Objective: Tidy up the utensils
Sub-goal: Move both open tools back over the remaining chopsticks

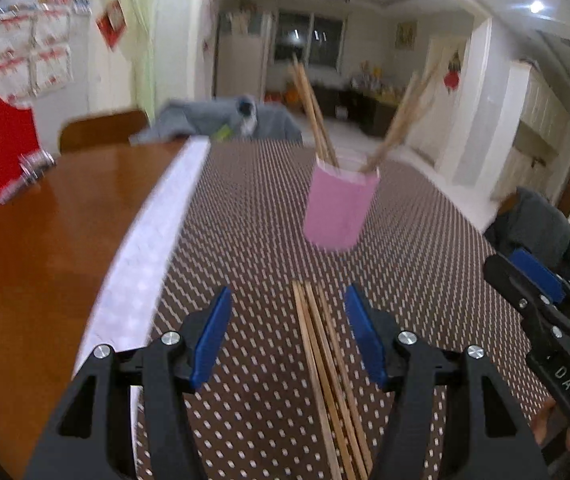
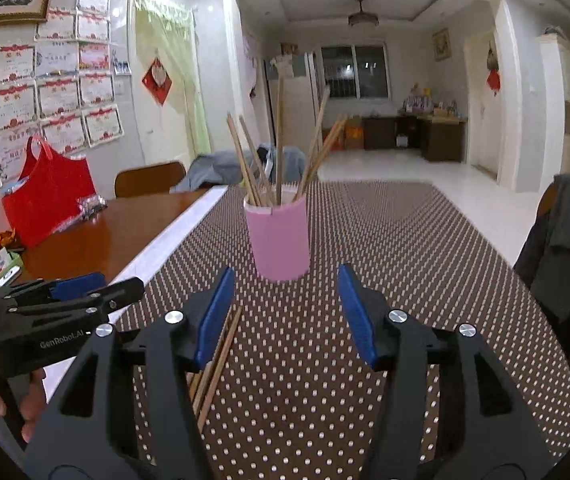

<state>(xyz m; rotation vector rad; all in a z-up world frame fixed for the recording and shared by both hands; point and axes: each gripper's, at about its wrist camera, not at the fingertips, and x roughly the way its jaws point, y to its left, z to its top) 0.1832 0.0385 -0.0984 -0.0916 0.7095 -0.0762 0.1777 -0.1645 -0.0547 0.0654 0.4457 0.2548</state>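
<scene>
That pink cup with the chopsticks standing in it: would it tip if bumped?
Probably. The tall, narrow pink cylindrical cup carries long wooden chopsticks fanning out well above its rim, so it looks top-heavy. It looks light, maybe paper-wrapped, and may slide. The dotted brown table mat might grip its base slightly.

I can read only two bits of writing. In my right wrist view the black plastic left gripper [image 2: 85, 294] with blue pads has pale letters on its side that say "GenRobot.AI". In my left wrist view the black plastic right gripper [image 1: 525, 276] with blue pads has white letters on its body that say "DAS". The white paper certificates with red trim [image 2: 59, 98] on the wall have print too small for me to read
</scene>
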